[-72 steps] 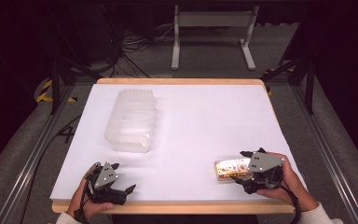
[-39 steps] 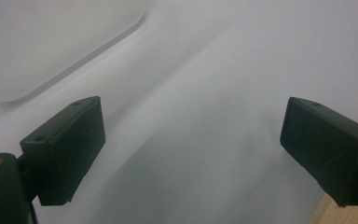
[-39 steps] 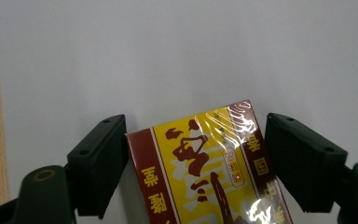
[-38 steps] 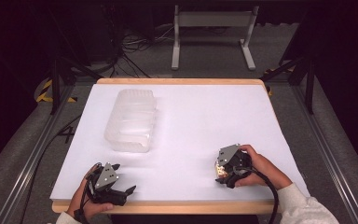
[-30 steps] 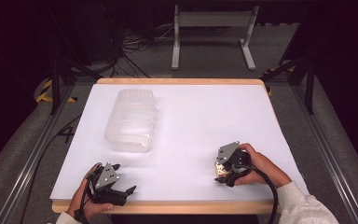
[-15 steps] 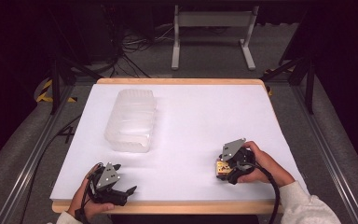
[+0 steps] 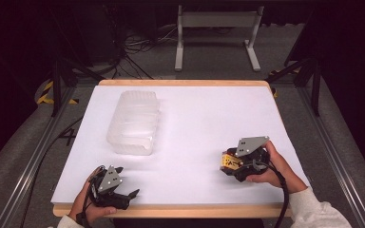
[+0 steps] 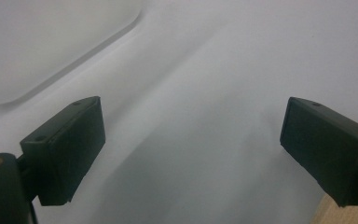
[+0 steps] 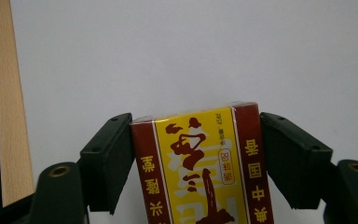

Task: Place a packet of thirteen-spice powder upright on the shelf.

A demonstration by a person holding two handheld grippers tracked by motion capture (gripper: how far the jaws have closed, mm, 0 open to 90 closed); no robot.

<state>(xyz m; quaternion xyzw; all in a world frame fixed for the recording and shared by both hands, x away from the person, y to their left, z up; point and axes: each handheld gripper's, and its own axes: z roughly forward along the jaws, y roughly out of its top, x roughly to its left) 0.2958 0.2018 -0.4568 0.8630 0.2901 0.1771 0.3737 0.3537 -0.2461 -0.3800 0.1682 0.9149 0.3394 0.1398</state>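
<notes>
Left hand-held gripper (image 7: 123,192) idle near desk (image 7: 195,123) front edge, jaws wide. Clear tub (image 7: 134,122) behind it. Right hand-held gripper (image 7: 228,164) clamps my yellow-red box (image 9: 204,165) by long sides; light, stiff cardboard, crushable, film likely slippery.

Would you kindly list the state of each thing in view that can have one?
Right gripper: shut on the red-and-yellow packet, jaws on its two sides.
Left gripper: open, nothing between its jaws, low over the table.
Clear plastic container: lying on the table, untouched.
</notes>
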